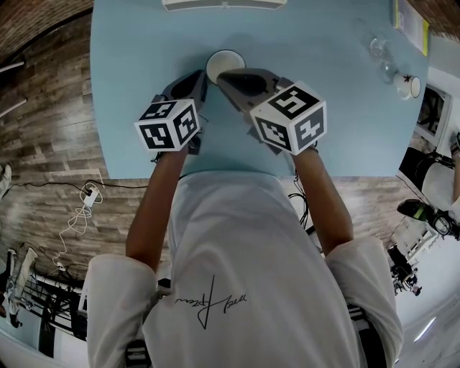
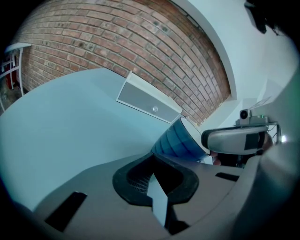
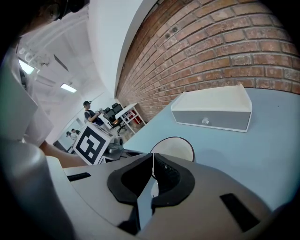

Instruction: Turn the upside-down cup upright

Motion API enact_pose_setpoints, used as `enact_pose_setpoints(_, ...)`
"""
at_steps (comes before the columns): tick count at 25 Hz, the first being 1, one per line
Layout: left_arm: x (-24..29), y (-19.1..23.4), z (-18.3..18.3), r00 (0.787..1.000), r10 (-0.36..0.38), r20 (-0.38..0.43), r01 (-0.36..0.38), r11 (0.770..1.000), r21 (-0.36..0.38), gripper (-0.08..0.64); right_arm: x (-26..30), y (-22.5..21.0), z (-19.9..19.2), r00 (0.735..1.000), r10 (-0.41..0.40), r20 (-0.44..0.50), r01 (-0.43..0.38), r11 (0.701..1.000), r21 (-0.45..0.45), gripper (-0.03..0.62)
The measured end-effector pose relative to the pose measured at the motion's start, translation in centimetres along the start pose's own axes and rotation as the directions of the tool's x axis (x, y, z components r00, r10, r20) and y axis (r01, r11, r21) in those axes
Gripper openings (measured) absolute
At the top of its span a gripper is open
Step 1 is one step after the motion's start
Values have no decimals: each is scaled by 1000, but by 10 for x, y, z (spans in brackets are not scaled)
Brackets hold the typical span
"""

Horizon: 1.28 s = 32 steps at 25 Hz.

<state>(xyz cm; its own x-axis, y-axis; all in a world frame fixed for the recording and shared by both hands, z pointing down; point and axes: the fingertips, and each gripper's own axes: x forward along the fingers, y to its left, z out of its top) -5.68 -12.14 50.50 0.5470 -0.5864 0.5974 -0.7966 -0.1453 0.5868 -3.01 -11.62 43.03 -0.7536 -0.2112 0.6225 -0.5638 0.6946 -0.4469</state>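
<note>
A blue cup with a white inside (image 1: 224, 66) is on the light blue table (image 1: 136, 57), its mouth facing up in the head view. The left gripper view shows the cup (image 2: 180, 140) leaning, its ribbed blue wall just past my left gripper (image 2: 152, 161), whose jaws are shut with nothing between them. My right gripper (image 3: 153, 159) is shut on the cup's rim, and the white inside of the cup (image 3: 176, 150) shows right behind its jaws. In the head view the right gripper (image 1: 228, 77) reaches the cup from the right and the left gripper (image 1: 201, 79) sits beside it.
A white drawer box (image 1: 223, 3) stands at the table's far edge, behind the cup. Clear glassware (image 1: 381, 52) and a small white cup (image 1: 408, 86) are at the far right, near a yellow-edged book (image 1: 411, 21). The table's near edge (image 1: 215, 171) runs below the grippers.
</note>
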Motion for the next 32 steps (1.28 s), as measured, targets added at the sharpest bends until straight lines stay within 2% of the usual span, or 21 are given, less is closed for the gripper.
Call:
enact_pose_setpoints(20, -21, -10, -8, 1000, -4, 14, 5, 1000, -2, 8, -13, 6, -3, 999, -20, 32, 20, 1000, -15, 21)
enact_pose_setpoints(28, -31, -33, -8, 998, -47, 48, 48, 998, -31, 8, -29, 10, -4, 998, -40, 44, 42, 998, -52, 21)
enact_pose_setpoints(32, -39, -40, -6, 996, -59, 62, 59, 998, -7, 8, -36, 14, -5, 998, -38, 55, 42, 997, -62, 21)
